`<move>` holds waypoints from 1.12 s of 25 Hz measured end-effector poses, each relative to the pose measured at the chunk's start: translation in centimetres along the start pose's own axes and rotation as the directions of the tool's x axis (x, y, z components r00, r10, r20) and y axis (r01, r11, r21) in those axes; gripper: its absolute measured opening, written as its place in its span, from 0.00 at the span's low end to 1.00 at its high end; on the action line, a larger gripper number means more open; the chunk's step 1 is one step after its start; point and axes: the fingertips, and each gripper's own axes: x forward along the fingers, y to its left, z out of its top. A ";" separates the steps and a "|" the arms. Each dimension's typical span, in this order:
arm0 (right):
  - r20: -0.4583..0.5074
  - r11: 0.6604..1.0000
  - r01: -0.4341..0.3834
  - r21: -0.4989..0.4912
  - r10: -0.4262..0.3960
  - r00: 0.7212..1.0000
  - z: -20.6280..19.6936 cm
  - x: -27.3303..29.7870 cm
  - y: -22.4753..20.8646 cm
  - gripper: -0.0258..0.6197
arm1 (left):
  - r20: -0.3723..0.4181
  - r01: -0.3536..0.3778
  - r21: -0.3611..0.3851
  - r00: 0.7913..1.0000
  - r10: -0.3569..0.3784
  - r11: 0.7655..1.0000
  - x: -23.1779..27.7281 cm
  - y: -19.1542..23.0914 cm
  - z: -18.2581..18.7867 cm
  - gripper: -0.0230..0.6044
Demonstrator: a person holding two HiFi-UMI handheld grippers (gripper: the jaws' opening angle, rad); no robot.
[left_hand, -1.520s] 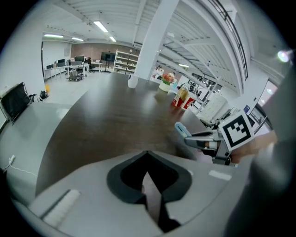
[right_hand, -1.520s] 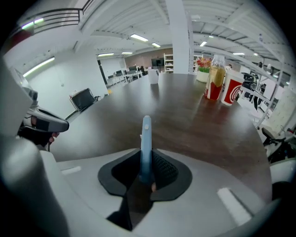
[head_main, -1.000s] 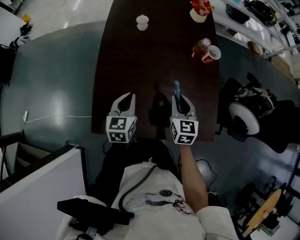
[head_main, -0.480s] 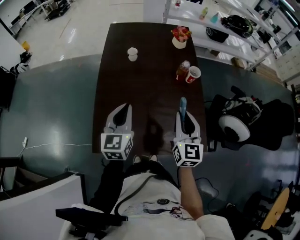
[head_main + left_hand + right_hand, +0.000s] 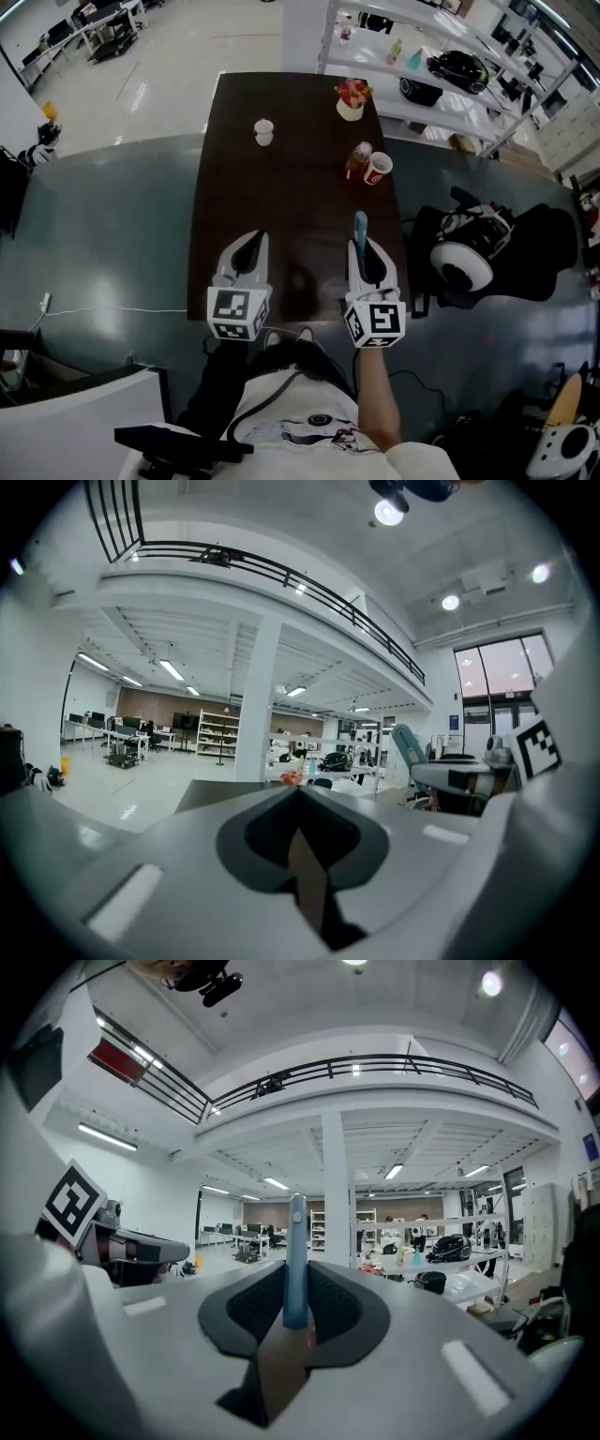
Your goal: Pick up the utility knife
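Blue: one utility knife [image 5: 359, 223], two hand-held grippers [image 5: 254, 237] [image 5: 362, 246]

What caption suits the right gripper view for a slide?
Right gripper shut on a blue knife, with a bright hall beyond.

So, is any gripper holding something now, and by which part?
The right gripper holds the blue utility knife by its near end; the left gripper is shut and empty.

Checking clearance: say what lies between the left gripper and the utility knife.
Head view: only bare table between left gripper and utility knife.
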 end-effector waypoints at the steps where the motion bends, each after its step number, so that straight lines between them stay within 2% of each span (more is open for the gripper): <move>1: 0.002 1.000 -0.003 -0.003 0.003 1.000 0.1 -0.2 0.3 0.15 | 0.000 0.000 -0.004 1.000 0.000 1.000 -0.4 0.1 -0.1 0.03; 12: 0.034 0.997 -0.071 -0.020 0.072 0.997 0.8 -3.8 2.8 0.15 | 0.019 -0.023 -0.008 1.000 0.023 1.000 -3.8 -1.5 -0.4 0.03; 28: 0.045 0.983 -0.184 -0.002 0.184 0.982 -0.6 -17.3 4.6 0.15 | 0.023 -0.099 -0.022 0.995 0.099 0.995 -14.8 -10.5 -2.7 0.03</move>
